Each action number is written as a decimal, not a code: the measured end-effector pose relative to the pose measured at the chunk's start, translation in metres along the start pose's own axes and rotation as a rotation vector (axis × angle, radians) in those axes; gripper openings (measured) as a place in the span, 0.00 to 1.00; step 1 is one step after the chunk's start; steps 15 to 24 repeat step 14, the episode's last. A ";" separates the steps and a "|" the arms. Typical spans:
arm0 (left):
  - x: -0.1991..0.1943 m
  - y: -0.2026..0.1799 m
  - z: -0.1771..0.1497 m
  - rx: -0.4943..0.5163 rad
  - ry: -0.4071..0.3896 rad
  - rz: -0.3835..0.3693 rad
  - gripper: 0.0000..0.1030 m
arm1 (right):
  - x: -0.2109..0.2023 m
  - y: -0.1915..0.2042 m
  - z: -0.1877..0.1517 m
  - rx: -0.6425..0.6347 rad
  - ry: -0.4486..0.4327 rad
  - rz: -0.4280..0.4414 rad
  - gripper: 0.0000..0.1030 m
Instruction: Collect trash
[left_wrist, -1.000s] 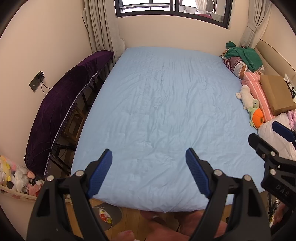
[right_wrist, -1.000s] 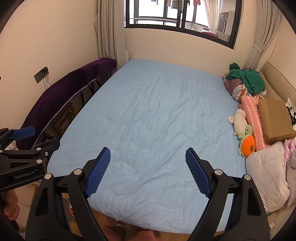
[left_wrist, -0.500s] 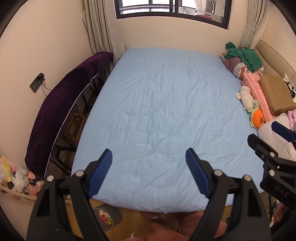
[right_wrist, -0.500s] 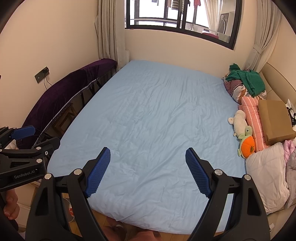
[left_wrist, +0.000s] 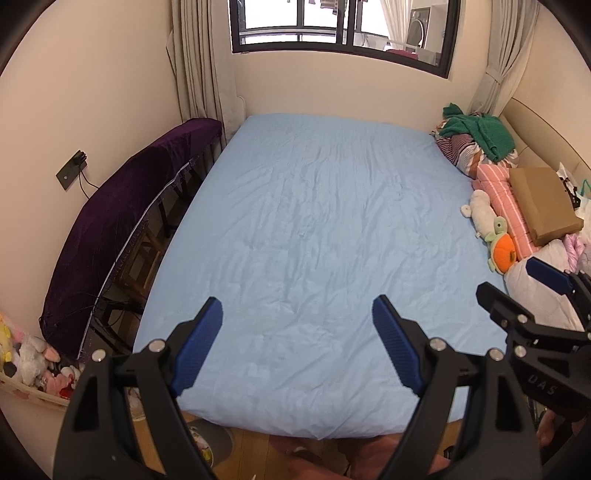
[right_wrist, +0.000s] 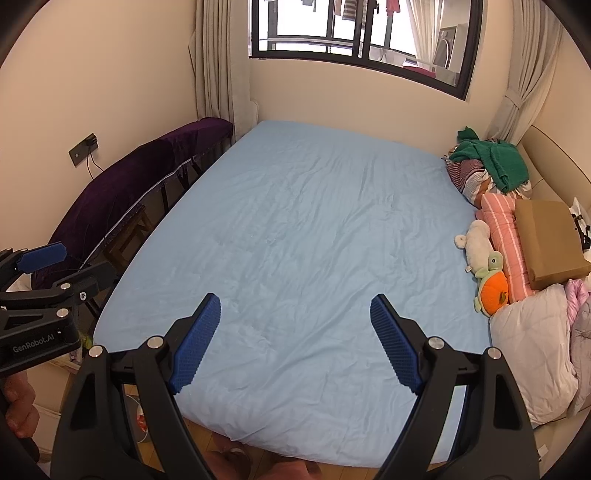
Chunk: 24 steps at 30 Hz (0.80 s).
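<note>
Tool jaws on both sides stand wide apart with nothing between them: the left tool (left_wrist: 297, 345) and the right tool (right_wrist: 295, 341) hang side by side over the foot of the bed (left_wrist: 317, 229), angled down, probably so the person can look over the room. No trash shows on the blue sheet; the likeliest spot is a small bin (left_wrist: 210, 443) on the floor at seven o'clock, its contents too small to tell. Soft toys (right_wrist: 484, 266) and pillows (right_wrist: 504, 236) lie tucked along three o'clock.
</note>
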<state>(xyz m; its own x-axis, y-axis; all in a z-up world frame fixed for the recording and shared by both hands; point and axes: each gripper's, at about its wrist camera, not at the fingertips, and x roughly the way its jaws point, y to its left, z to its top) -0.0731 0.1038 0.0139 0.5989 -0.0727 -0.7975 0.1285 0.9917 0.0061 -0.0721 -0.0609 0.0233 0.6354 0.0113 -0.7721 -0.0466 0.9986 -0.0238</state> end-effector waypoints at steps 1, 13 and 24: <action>0.000 -0.001 0.000 0.005 -0.002 0.007 0.81 | 0.000 0.000 0.000 0.001 -0.001 0.000 0.78; 0.008 0.002 -0.011 0.000 0.058 0.012 0.81 | 0.003 -0.001 -0.005 0.000 -0.006 0.001 0.78; 0.008 0.003 -0.011 -0.003 0.059 0.012 0.81 | 0.003 -0.001 -0.005 0.000 -0.006 -0.001 0.78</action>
